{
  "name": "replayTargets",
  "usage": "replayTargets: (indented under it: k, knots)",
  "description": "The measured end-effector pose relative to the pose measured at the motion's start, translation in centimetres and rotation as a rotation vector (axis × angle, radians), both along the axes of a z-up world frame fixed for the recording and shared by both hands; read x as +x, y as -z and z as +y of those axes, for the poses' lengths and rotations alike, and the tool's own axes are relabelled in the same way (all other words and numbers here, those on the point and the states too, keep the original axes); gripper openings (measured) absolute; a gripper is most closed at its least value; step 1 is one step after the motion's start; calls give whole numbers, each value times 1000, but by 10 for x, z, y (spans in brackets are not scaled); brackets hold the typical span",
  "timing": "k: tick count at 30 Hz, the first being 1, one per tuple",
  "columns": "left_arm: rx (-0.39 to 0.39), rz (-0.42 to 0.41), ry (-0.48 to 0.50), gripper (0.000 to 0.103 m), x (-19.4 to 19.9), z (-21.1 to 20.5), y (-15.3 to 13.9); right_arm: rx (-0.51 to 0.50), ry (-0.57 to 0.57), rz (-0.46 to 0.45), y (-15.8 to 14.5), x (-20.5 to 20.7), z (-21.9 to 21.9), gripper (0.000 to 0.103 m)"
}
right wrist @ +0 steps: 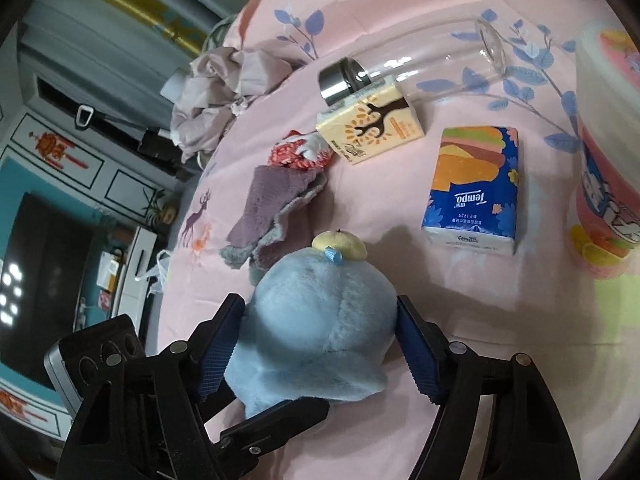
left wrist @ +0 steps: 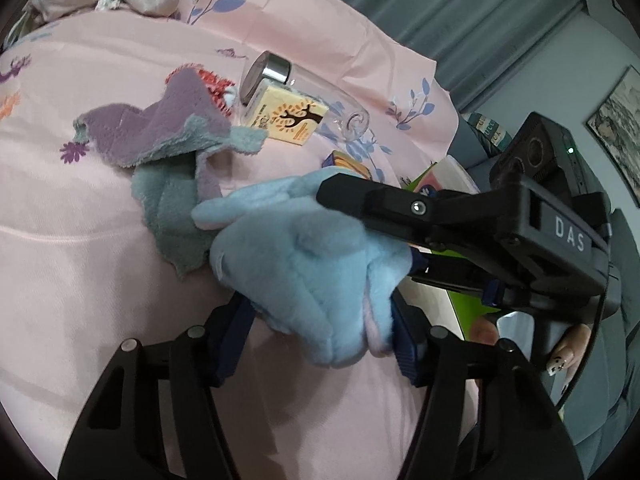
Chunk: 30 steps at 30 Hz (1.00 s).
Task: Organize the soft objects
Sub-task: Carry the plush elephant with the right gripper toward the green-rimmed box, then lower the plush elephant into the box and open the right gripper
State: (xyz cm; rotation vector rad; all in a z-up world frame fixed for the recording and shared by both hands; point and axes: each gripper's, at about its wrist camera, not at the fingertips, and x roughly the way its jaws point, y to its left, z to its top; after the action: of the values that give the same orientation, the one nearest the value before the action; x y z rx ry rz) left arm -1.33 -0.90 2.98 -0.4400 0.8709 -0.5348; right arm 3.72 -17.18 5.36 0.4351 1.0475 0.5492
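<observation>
A light blue plush toy point(left wrist: 304, 260) point(right wrist: 320, 300) with a small yellow topknot lies on the pink bedsheet point(left wrist: 80, 280). My left gripper point(left wrist: 318, 336) has both blue pads pressed on its lower end. My right gripper point(right wrist: 320, 344) holds the toy's round body from the other side, a pad against each flank; in the left wrist view it point(left wrist: 372, 232) reaches in from the right. One finger point(right wrist: 280, 420) of the left gripper shows under the toy. A purple and grey fleece cloth point(left wrist: 160, 136) point(right wrist: 272, 196) lies crumpled just beyond the toy, with a red and white knitted piece point(left wrist: 216, 84) point(right wrist: 296, 152) behind it.
A yellow tissue pack point(right wrist: 372, 128) leans on a lying glass bottle point(right wrist: 432, 56) with a metal cap. A blue tissue pack point(right wrist: 472, 188) and a pink tub point(right wrist: 608, 152) are to the right. Crumpled pale fabric point(right wrist: 216, 92) sits at the bed's far edge.
</observation>
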Motion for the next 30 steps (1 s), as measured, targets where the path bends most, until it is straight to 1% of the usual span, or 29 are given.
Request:
replayTargets:
  k: [5, 12, 16, 20, 26, 29, 30]
  knots:
    - [13, -71, 31, 61, -9, -9, -20, 17, 26, -80, -26, -22, -9, 76]
    - [34, -191, 74, 61, -23, -36, -64, 38, 61, -217, -70, -48, -37, 76]
    - [35, -217, 97, 61, -26, -57, -81, 41, 112, -276, -90, -60, -58, 76]
    - [21, -227, 148, 61, -26, -83, -97, 42, 177, -323, -107, -73, -89, 76]
    - [48, -250, 213, 61, -28, -122, -119, 57, 271, -374, -124, -87, -126, 76]
    - [69, -279, 248, 61, -27, -144, -135, 81, 315, -391, -136, -91, -148, 76]
    - [65, -283, 257, 61, -25, -150, -140, 81, 324, -400, -140, -93, -154, 76]
